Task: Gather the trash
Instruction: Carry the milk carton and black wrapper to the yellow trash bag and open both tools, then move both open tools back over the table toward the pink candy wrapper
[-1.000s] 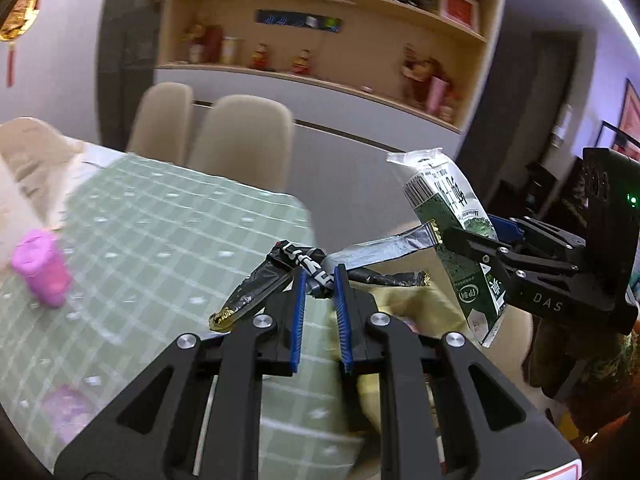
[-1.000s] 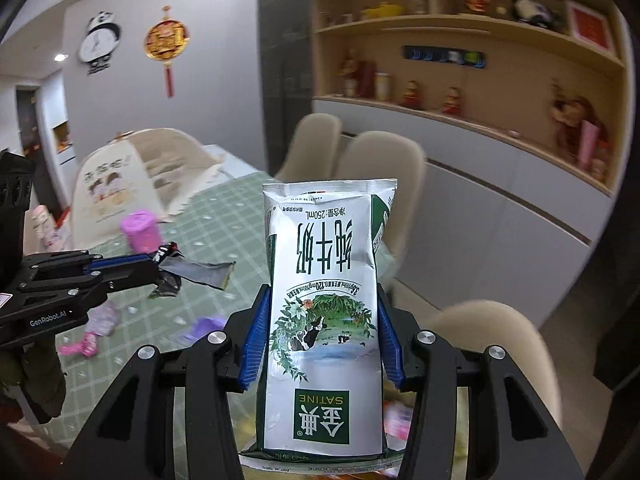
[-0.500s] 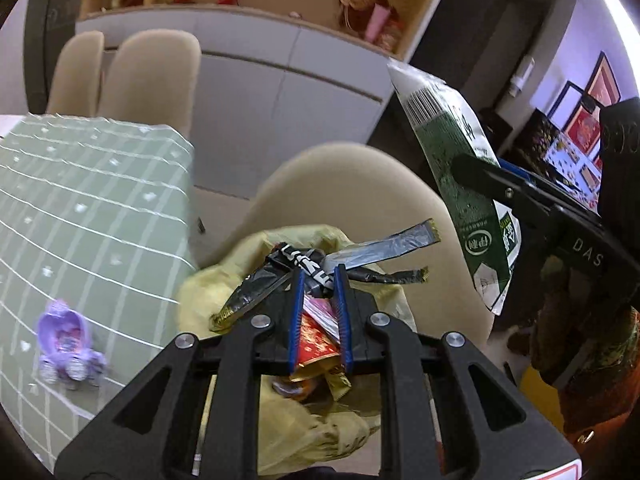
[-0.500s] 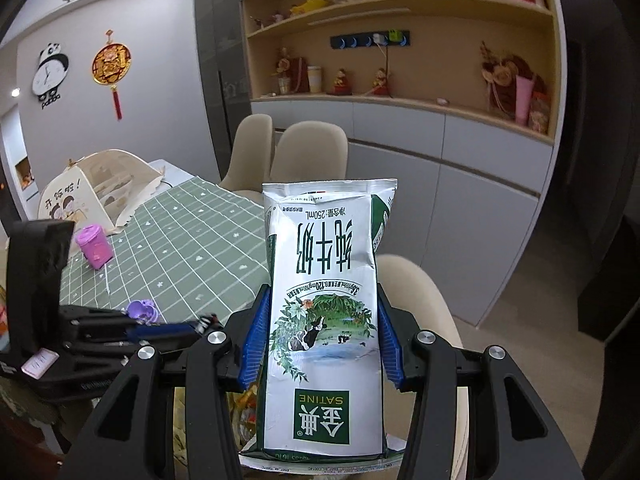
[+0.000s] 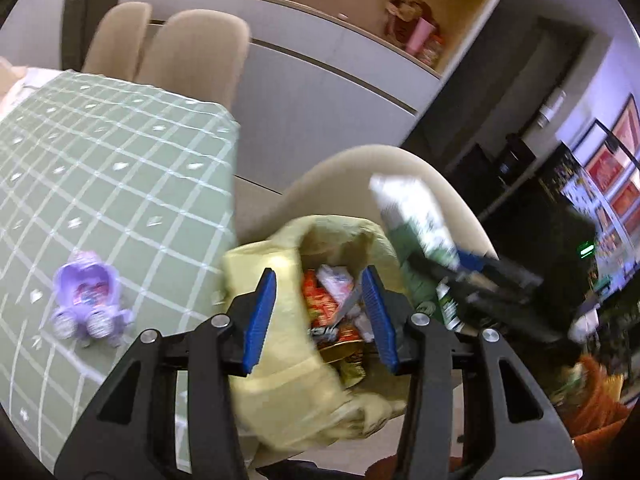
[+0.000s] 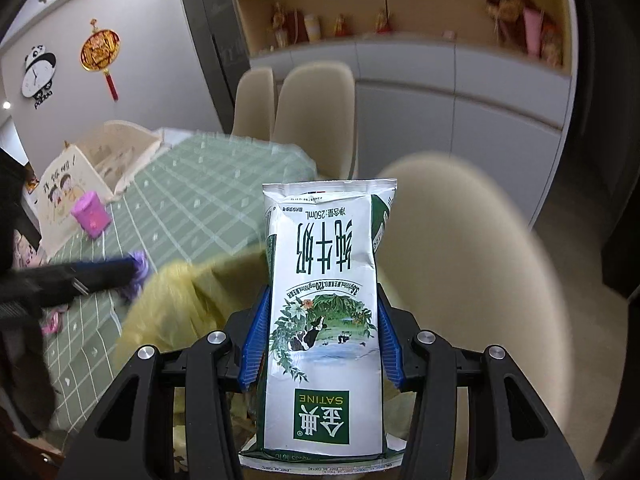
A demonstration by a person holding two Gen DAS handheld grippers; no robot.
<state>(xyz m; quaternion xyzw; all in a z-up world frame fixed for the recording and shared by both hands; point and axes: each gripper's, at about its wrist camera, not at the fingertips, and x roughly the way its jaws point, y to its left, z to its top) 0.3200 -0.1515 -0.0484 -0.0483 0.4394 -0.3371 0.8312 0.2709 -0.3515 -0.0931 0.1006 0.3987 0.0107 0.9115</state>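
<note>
A yellow trash bag (image 5: pixel 280 344) sits open on a beige chair (image 5: pixel 360 168) beside the table and holds several snack wrappers (image 5: pixel 328 308). My left gripper (image 5: pixel 320 300) is open just above the bag's mouth, with a dark foil wrapper (image 5: pixel 348 304) dropping between its fingers. My right gripper (image 6: pixel 322 328) is shut on a green and white milk carton (image 6: pixel 324 300) and holds it above the bag (image 6: pixel 168 308). The carton also shows blurred in the left wrist view (image 5: pixel 416 220), to the right of the bag.
A table with a green checked cloth (image 5: pixel 100 168) lies left of the bag, with a purple toy carriage (image 5: pixel 86 300) near its edge. A pink cup (image 6: pixel 91 214) and a cream tote bag (image 6: pixel 80 176) are further back. Two more beige chairs (image 5: pixel 192 52) stand behind the table.
My left gripper has moved from over the table to over the trash bag and opened, letting go of the dark foil wrapper. My right gripper has carried the milk carton closer to the bag.
</note>
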